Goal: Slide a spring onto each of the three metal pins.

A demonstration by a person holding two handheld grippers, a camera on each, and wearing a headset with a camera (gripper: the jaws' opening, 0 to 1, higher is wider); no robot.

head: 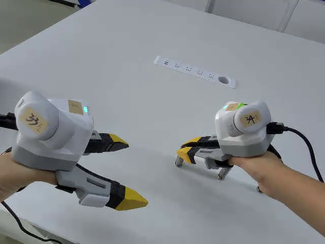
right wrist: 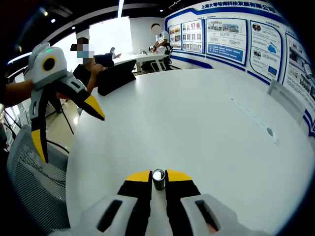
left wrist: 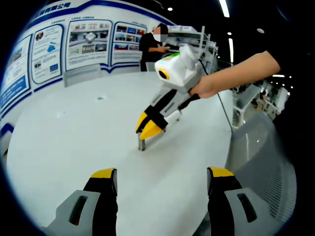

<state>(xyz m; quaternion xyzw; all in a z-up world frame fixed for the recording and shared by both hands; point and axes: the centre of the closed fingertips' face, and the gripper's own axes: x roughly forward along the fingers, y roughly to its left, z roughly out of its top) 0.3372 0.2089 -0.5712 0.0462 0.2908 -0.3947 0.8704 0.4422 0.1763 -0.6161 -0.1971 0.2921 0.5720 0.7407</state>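
Observation:
A spring stands upright on the white table, its top held between the yellow tips of my right gripper. From that gripper's own camera, the jaws of the right gripper close on the spring's round top. A second upright spring stands under the right gripper's body. My left gripper hovers open to the left, well apart from the springs, with nothing between its jaws. Seen from the left gripper, the right gripper sits over the spring.
A white power strip lies at the far middle of the table and appears as the power strip in the right gripper view. A mesh chair stands by the table edge. People sit and stand at desks in the background.

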